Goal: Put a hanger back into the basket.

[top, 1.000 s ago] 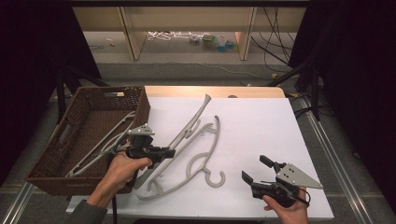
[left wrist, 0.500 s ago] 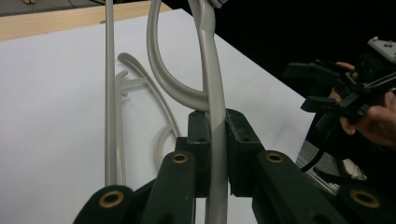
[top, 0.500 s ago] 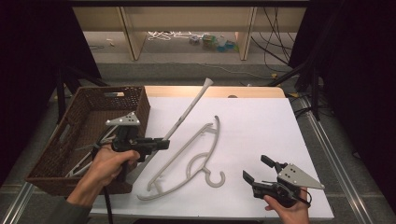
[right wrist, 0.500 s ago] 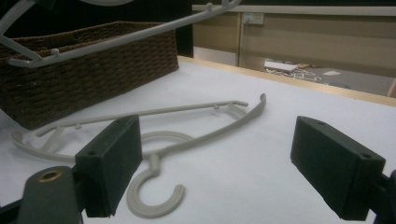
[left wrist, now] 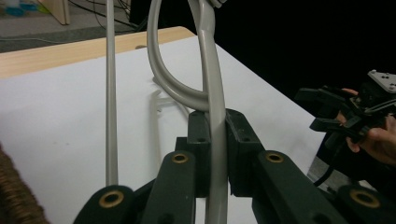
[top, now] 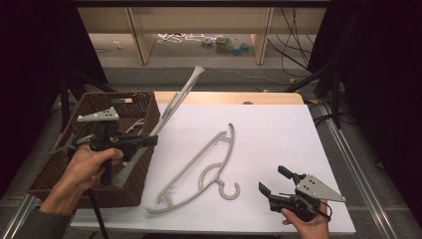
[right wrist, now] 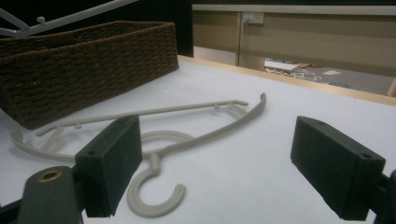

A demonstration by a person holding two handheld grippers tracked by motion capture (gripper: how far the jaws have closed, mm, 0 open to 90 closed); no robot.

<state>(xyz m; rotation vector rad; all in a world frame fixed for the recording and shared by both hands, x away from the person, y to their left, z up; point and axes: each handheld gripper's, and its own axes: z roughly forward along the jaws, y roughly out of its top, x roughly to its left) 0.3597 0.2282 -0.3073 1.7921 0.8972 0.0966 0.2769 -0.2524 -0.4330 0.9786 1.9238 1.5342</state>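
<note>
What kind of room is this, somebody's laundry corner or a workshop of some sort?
Probably a lab or recording studio, not a home: dark curtains hem the table, cables trail across the floor, and a person works hangers with a hand-held gripper.

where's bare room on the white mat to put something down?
Free: the mat's far right stretch, between the wooden table edge, the mat's right edge and the flat hanger.

Crowded: the left side, where the left gripper holds a second hanger tilted over the basket, and the near corner by the open right gripper.
</note>
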